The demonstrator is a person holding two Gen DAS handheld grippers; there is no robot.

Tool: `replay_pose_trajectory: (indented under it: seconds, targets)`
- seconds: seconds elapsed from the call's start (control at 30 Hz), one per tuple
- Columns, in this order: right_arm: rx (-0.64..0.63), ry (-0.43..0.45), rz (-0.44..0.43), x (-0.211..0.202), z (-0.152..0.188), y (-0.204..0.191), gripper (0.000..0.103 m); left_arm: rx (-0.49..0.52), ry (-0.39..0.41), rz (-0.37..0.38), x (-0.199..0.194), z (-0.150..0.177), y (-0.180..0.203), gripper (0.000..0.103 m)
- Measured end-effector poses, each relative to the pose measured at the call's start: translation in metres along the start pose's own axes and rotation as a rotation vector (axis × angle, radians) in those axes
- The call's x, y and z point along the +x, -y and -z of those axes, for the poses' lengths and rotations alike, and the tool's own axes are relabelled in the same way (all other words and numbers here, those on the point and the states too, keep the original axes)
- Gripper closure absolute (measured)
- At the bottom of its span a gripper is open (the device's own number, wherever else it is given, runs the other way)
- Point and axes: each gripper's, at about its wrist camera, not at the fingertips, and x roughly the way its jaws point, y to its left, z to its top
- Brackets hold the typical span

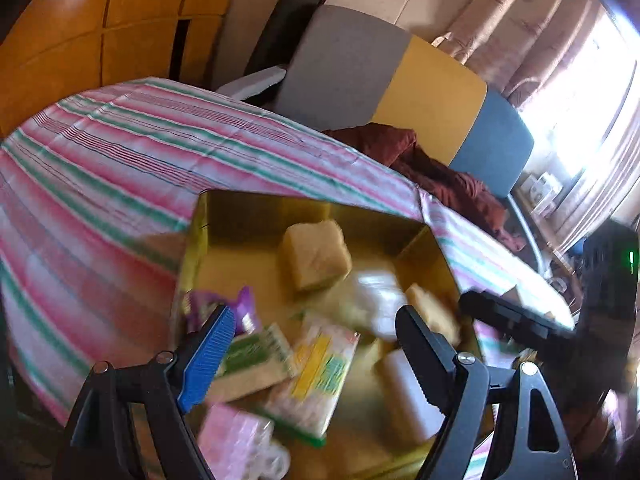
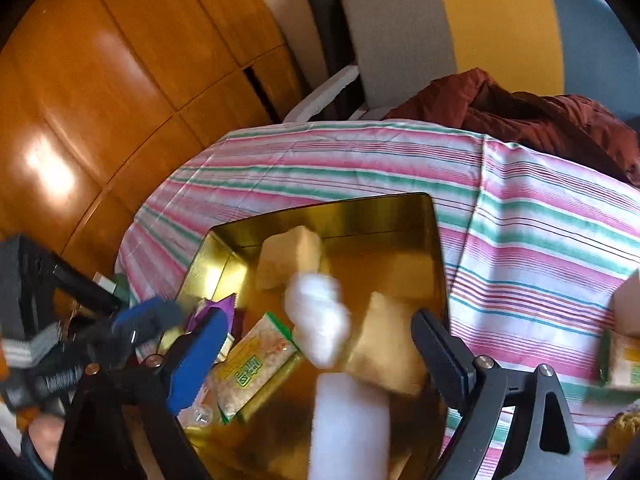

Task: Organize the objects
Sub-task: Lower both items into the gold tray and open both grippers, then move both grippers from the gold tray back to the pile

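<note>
An open gold tin (image 1: 200, 240) (image 2: 436, 240) sits on the striped tablecloth (image 1: 100, 180) (image 2: 540, 240). Inside it lie yellow sponge-like blocks (image 1: 316, 256) (image 2: 384, 352), green-and-yellow snack packets (image 1: 316, 376) (image 2: 252, 368), a purple packet (image 1: 244, 308) (image 2: 224, 308), a pink pack (image 1: 236, 440) and a white block (image 1: 408, 392) (image 2: 352, 420). My left gripper (image 1: 316, 344) hangs open over the tin's near part, with nothing pressed between its pads. Over the tin, my right gripper (image 2: 320, 356) is also open. A blurred white lump (image 2: 316, 312) is between its fingers, touching neither.
A chair (image 1: 344, 64) (image 2: 400, 40) with a grey, yellow and blue back stands behind the table, and a rust-red garment (image 1: 440, 172) (image 2: 520, 112) lies on its seat. A wooden cabinet (image 2: 100, 80) is on the left. More packets (image 2: 624, 356) lie on the cloth at right.
</note>
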Motion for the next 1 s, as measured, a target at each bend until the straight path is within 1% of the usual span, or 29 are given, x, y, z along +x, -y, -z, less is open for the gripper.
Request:
replay_pose_trajectory:
  seconds: [0.1,0.2,0.27,0.33,0.43,0.57,0.7,1.0]
  targets:
    - [-0.010,-0.026,0.031,-0.004,0.014,0.001,0.009,0.054,0.017,-0.058,-0.009,0.015,0.003,0.020]
    - [-0.009,-0.032,0.055,-0.010,0.026,0.002,0.006,0.102,0.050,-0.133,-0.019,0.028,0.010,0.020]
    - [-0.014,-0.022,0.073,-0.017,0.035,0.002,0.005,0.110,0.078,-0.187,-0.026,0.033,0.012,0.021]
    - [-0.031,-0.009,0.091,-0.021,0.040,-0.002,0.005,0.102,0.099,-0.207,-0.032,0.034,0.013,0.021]
    - [-0.092,0.020,0.133,-0.031,0.051,-0.014,0.004,0.072,0.122,-0.212,-0.041,0.034,0.011,0.021]
    - [-0.151,0.048,0.169,-0.040,0.061,-0.029,0.003,0.087,0.143,-0.216,-0.051,0.037,0.018,0.021]
    - [-0.162,0.064,0.177,-0.047,0.069,-0.036,0.002,0.123,0.159,-0.237,-0.059,0.045,0.029,0.021]
    - [-0.180,0.093,0.208,-0.059,0.082,-0.042,0.000,0.175,0.164,-0.246,-0.069,0.062,0.043,0.021]
